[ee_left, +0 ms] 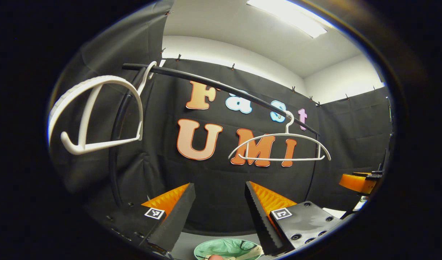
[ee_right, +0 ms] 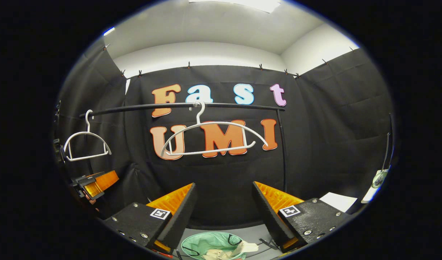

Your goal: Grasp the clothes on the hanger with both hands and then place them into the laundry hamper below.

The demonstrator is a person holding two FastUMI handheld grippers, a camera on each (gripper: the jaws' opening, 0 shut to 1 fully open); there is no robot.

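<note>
Both white hangers hang bare on the black rail [ee_right: 177, 105]: one in the middle [ee_right: 213, 139], one at the left [ee_right: 85, 144]. In the left gripper view they appear as a near hanger [ee_left: 94, 115] and a farther one [ee_left: 280, 148]. Below, the pale green laundry hamper [ee_right: 197, 242] holds cream clothes [ee_right: 226, 251], with a cream edge also seen in the hamper [ee_left: 221, 248] in the left gripper view. My left gripper [ee_left: 219, 186] is open and holds nothing. My right gripper [ee_right: 224, 185] is open too, well above the hamper.
The other gripper's orange fingers [ee_right: 98, 182] show at the left of the right gripper view, and at the right edge [ee_left: 358, 182] of the left gripper view. The rail's black upright post [ee_right: 284, 151] stands right of the hangers. A white sheet [ee_right: 338, 200] lies at the lower right.
</note>
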